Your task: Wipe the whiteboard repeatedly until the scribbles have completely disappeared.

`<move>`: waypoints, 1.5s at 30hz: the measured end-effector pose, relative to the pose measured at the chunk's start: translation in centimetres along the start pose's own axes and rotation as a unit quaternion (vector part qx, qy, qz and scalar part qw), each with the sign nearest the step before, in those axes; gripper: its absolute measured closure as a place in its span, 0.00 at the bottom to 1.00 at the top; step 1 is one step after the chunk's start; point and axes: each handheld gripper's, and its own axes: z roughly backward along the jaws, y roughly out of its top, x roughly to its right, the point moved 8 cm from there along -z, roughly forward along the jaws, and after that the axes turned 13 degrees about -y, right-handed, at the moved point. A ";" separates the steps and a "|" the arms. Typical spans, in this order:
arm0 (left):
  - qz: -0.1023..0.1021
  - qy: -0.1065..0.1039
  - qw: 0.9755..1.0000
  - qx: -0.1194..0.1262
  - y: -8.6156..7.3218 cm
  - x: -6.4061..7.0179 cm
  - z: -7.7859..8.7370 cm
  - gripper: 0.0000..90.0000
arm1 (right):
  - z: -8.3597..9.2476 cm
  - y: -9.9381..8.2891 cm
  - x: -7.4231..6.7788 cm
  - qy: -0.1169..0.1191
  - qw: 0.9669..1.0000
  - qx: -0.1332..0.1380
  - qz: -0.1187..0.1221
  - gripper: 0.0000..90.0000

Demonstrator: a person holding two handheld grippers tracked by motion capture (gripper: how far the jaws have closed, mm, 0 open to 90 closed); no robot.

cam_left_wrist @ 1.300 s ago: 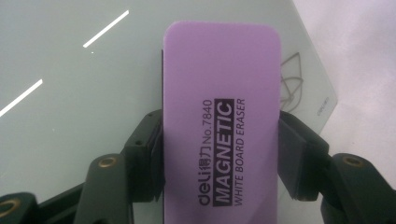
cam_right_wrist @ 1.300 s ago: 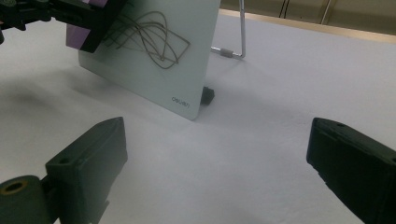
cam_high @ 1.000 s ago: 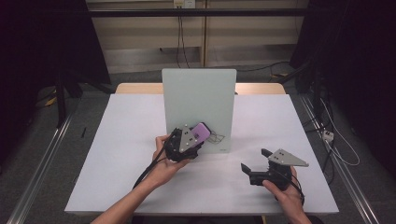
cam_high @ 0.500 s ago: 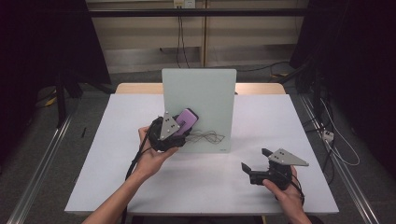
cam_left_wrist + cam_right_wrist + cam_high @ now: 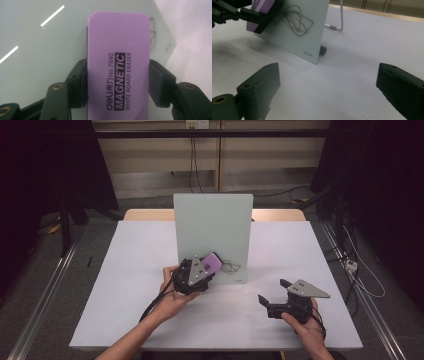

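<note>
A purple rectangular magnetic whiteboard eraser is pinched between the jaws of the left tool and held against the lower part of a pale green upright glass whiteboard, just left of a thin scribbled line. Compared with half a second ago, the eraser has been brought lower and to the right, closer to the scribble, which is judged a wiping pass not yet reaching the mark. The right tool is rested on the white desk with its jaws spread and nothing between them, well apart from the board. The scribble lies near the board's lower right corner, so little board is left beyond it; open desk is seen on both sides.
</note>
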 end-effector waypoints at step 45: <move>0.021 -0.036 0.999 0.006 -0.7 0.3 -0.1 0.46 | 0.1 0.0 0.1 0.001 1.000 0.002 0.000 0.06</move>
